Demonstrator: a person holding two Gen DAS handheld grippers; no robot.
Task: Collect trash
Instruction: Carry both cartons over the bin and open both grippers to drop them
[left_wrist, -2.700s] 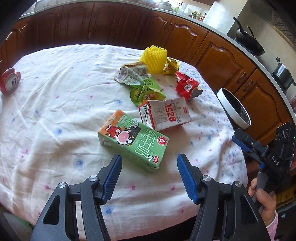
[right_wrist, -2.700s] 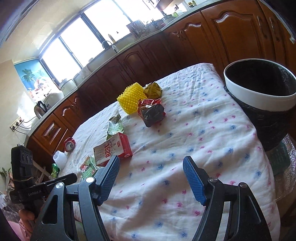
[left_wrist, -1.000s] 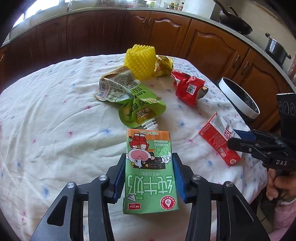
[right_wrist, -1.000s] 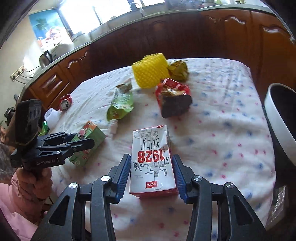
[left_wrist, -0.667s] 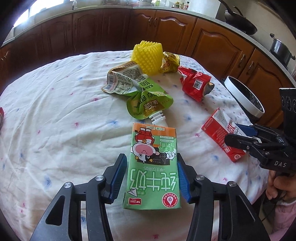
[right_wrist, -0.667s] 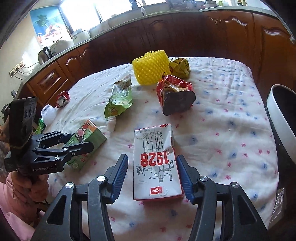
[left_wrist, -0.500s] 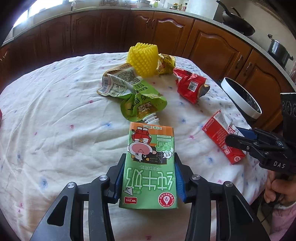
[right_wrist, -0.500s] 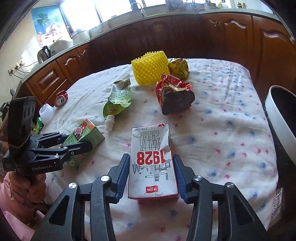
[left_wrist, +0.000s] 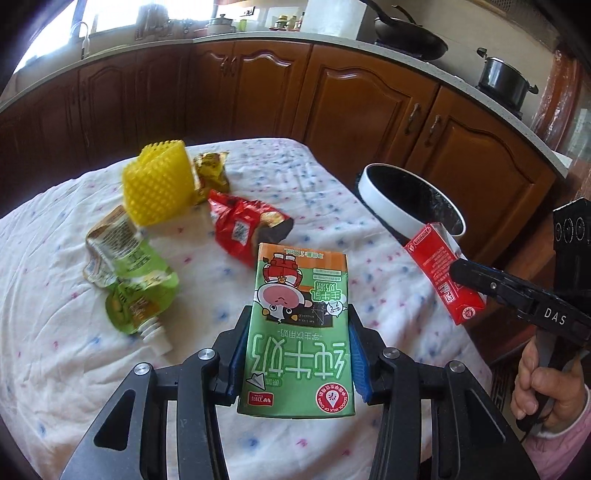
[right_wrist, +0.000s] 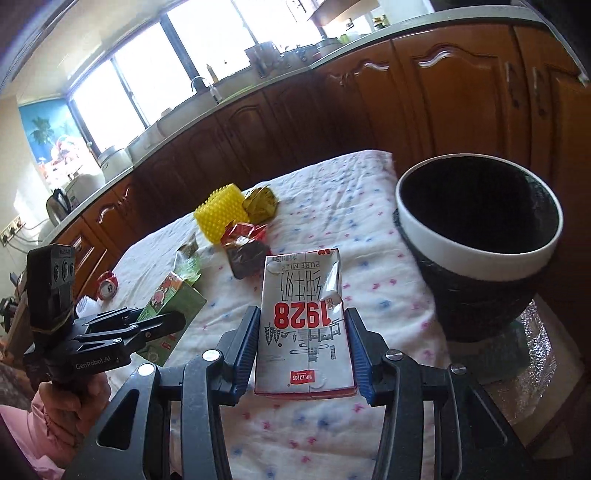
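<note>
My left gripper (left_wrist: 297, 334) is shut on a green milk carton (left_wrist: 300, 325) and holds it above the table. My right gripper (right_wrist: 302, 334) is shut on a red and white "1928" milk carton (right_wrist: 304, 314), lifted beside the black bin with a white rim (right_wrist: 480, 236). In the left wrist view the right gripper (left_wrist: 465, 273) holds the red carton (left_wrist: 441, 271) just in front of the bin (left_wrist: 391, 206). In the right wrist view the left gripper (right_wrist: 162, 325) holds the green carton (right_wrist: 170, 302) at the left.
On the flowered tablecloth (left_wrist: 55, 332) lie a yellow spiky foam net (left_wrist: 159, 181), a gold wrapper (left_wrist: 210, 173), a red snack bag (left_wrist: 243, 225), a green spout pouch (left_wrist: 140, 291) and a crumpled wrapper (left_wrist: 110, 236). A red can (right_wrist: 107, 288) lies far left. Brown cabinets (left_wrist: 351, 99) stand behind.
Both grippers have lifted their cartons off the table and swung right toward the bin. The red carton is now close to the bin's rim.
</note>
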